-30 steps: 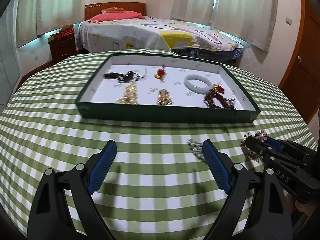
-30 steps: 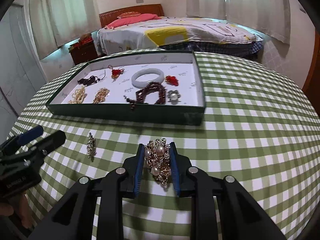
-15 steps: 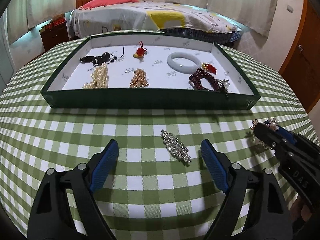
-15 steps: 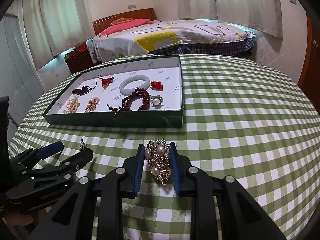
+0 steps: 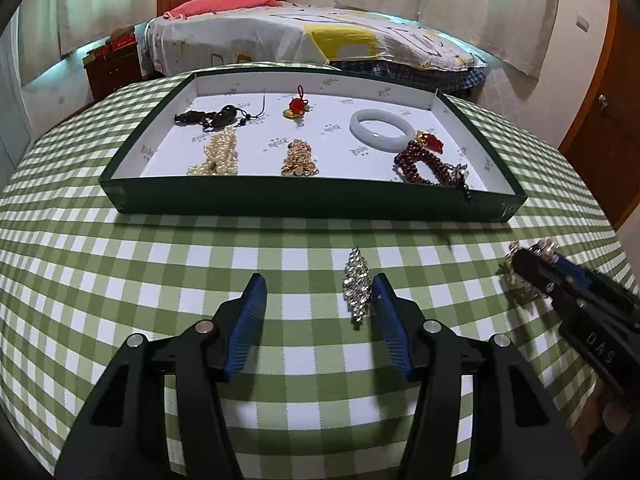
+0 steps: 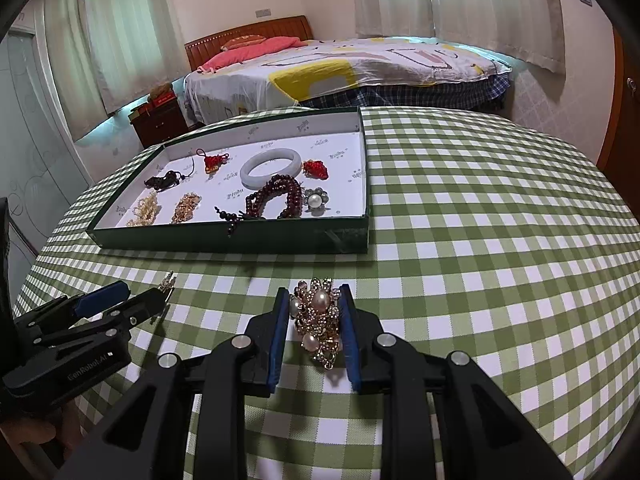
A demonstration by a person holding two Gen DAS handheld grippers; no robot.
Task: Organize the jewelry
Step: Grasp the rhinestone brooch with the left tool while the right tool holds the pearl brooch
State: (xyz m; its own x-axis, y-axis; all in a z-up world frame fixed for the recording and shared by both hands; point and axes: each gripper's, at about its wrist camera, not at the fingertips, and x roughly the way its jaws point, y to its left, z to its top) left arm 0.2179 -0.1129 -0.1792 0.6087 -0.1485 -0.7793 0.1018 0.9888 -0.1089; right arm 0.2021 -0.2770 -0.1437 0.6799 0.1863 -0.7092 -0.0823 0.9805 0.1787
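**Two brooches at the grippers, tray waiting behind**

A table under a green-and-white checked cloth (image 5: 120, 280) fills both views, in a bedroom with a quilt-covered bed (image 5: 320, 44), pale curtains and a brown door at the right. A shallow dark green tray with a white floor (image 5: 280, 204) sits toward the far side of the cloth, already holding a white bangle (image 5: 382, 130), dark red beads (image 5: 424, 164), a pearl strand, a gold chain and small red charms.

The cloth between the tray's near wall and the grippers is bare apart from a narrow silver rhinestone brooch (image 5: 357, 286). The left gripper (image 5: 318, 312) straddles it: its jaws have just been closing, the brooch lies close against the right-hand blue pad, and the other pad stands well clear.

The right gripper (image 6: 314, 328) is clenched on a gold filigree brooch with pearls (image 6: 318, 320).

From the right wrist view only the silver brooch's tip shows past the left gripper's finger.
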